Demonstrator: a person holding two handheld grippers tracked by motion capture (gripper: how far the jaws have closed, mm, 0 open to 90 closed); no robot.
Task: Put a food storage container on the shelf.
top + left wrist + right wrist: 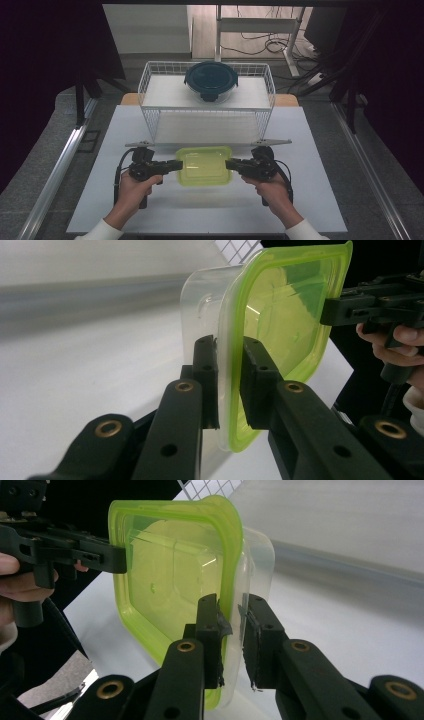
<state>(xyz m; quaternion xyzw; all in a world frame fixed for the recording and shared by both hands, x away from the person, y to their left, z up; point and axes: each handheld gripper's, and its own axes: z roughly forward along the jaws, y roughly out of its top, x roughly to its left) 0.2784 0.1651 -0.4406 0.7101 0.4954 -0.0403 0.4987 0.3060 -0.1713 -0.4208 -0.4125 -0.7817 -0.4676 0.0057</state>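
Observation:
A clear plastic container with a lime-green lid [204, 165] hangs just above the white table, held from both sides. My left gripper [179, 165] is shut on its left rim, and my right gripper [229, 165] is shut on its right rim. In the left gripper view the two black jaws pinch the green lid's edge [231, 385], with the other gripper on the far rim [350, 305]. The right gripper view has the jaws clamped on the rim [233, 625] in the same way, and the container's lid [170, 575] faces left.
A white wire basket [150, 85] stands behind the container, with a round dark-lidded glass container [211, 79] on its top shelf. The white table top [300, 150] lies on both sides. Dark curtains and metal rails flank the table.

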